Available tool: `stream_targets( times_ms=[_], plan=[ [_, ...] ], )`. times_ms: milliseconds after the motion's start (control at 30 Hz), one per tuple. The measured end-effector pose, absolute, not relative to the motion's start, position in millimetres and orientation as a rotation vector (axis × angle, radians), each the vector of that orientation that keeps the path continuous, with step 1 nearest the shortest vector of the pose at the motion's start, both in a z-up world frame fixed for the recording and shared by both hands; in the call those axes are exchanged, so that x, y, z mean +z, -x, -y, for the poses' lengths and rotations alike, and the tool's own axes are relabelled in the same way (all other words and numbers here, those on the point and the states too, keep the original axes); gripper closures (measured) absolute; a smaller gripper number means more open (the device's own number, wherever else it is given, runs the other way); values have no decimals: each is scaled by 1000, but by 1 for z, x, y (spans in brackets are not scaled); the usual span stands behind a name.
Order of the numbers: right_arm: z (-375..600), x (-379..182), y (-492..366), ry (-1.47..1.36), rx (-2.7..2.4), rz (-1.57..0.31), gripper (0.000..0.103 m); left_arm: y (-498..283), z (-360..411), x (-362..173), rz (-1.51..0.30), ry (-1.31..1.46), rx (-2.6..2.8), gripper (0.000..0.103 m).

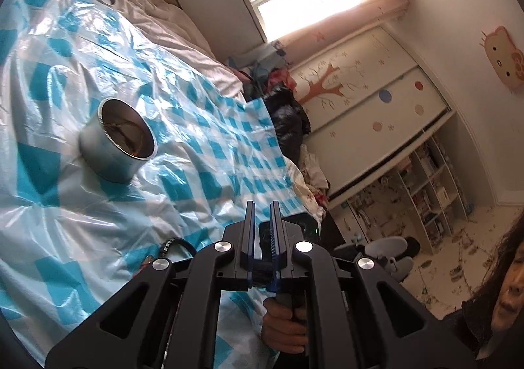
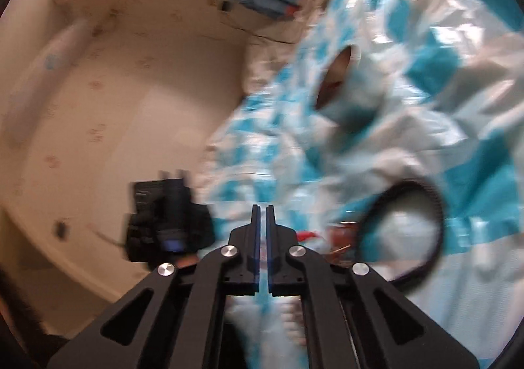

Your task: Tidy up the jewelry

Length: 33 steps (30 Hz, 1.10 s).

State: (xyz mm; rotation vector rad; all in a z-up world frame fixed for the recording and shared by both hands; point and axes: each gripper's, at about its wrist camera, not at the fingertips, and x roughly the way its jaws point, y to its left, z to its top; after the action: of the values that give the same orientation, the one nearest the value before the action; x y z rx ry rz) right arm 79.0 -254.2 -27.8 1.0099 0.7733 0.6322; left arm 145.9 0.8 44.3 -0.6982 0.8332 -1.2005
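Presently both claws, left claw (image 1: 262,205) and right claw (image 2: 261,209), are closed and empty, while the metal tin (image 1: 118,139) stands open-topped on the bed's checked plastic sheet (image 1: 203,152), probably to receive jewelry.

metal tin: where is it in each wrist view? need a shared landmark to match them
Left wrist: the metal tin sits left of centre on the blue-checked plastic sheet, its open mouth facing the camera.
Right wrist: the same tin, blurred, shows upper right of centre on that sheet.
Shared landmark: the black hairband lying on the sheet; in the left view it shows beside the left claw.
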Motion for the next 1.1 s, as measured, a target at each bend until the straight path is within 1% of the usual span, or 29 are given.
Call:
stream_targets(
  times_ms=[133,167,200,233,267,300,333,367,433,500,600,733,800,833,867,1100],
  plan=[
    [249,-29,-82,-934,592,-824,99,-150,0,41,-870,633,-1115,96],
    [250,-31,-83,-924,564,-841,98,-151,2,39,-896,598,-1086,94],
    [250,-35,-82,-923,545,-852,88,-152,4,38,-914,569,-1070,94],
    [253,-37,-82,-935,527,-856,75,-151,9,36,-939,530,-1067,89],
    [259,-38,-80,-951,499,-848,49,-149,14,35,-968,485,-1072,83],
    [264,-37,-77,-959,488,-833,47,-145,21,34,-989,419,-1074,79],
    [268,-35,-76,-962,482,-821,47,-138,30,35,-997,323,-1080,73],
    [271,-33,-75,-963,473,-811,47,-129,40,35,-1003,226,-1092,70],
    [275,-33,-75,-967,464,-801,47,-114,56,32,-1009,76,-1110,68],
    [275,-35,-76,-974,464,-812,47,-102,70,23,-1014,-81,-1072,67],
    [273,-36,-77,-965,468,-828,47,-95,84,8,-1025,-227,-1013,67],
    [272,-35,-77,-961,474,-838,47,-89,91,1,-1002,-285,-1004,68],
    [271,-35,-76,-959,472,-840,47,-92,91,0,-1007,-280,-987,79],
    [271,-35,-76,-959,472,-841,47,-94,91,-1,-1010,-282,-974,89],
    [271,-35,-76,-959,471,-841,47,-97,89,-2,-1014,-278,-953,93],
    [272,-35,-76,-964,461,-840,46,-116,62,19,-950,-106,-897,95]
  ],
)
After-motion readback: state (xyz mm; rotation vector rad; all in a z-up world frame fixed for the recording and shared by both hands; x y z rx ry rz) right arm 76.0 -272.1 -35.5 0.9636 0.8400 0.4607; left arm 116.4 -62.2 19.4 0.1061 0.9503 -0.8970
